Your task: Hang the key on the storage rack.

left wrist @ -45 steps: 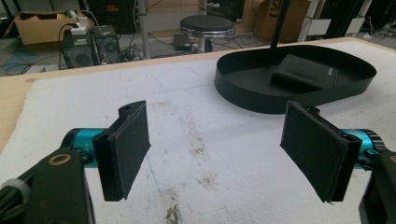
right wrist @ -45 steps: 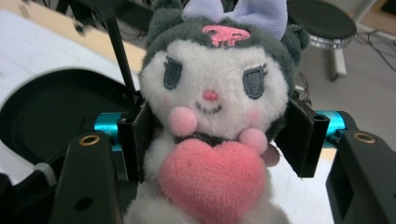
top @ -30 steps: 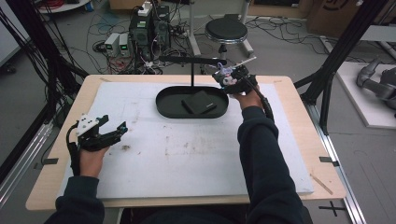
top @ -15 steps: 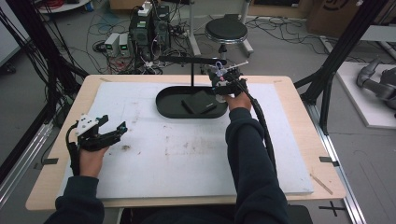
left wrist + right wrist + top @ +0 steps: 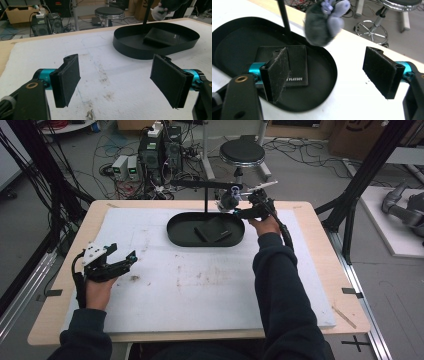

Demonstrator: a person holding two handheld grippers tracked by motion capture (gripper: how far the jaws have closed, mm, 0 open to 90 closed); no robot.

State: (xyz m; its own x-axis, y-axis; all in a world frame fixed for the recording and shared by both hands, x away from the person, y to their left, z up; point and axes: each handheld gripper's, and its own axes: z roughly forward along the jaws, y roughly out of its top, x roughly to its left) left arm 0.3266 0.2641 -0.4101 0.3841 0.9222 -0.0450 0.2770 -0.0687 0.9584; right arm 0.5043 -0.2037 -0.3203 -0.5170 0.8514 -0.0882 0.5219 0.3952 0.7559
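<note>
Right gripper [image 5: 239, 210] has just been opening, jaws now wide with nothing between the pads, held at the right end of the black oval tray [image 5: 175, 232]. The grey-and-lilac plush toy [image 5: 324, 21] hangs from the stand's arm [image 5: 207, 184], just above and ahead of the jaws, its long axis near vertical, looks just released. The post [image 5: 283, 15] stands close left of the toy and the black wallet [image 5: 293, 63] lies flat in the tray under the left pad; left gripper [image 5: 120, 262] also open and empty, resting well apart at the mat's near left.

Grey plush toy [image 5: 322, 22] (blurred), hanging above black tray [image 5: 325, 62]
</note>
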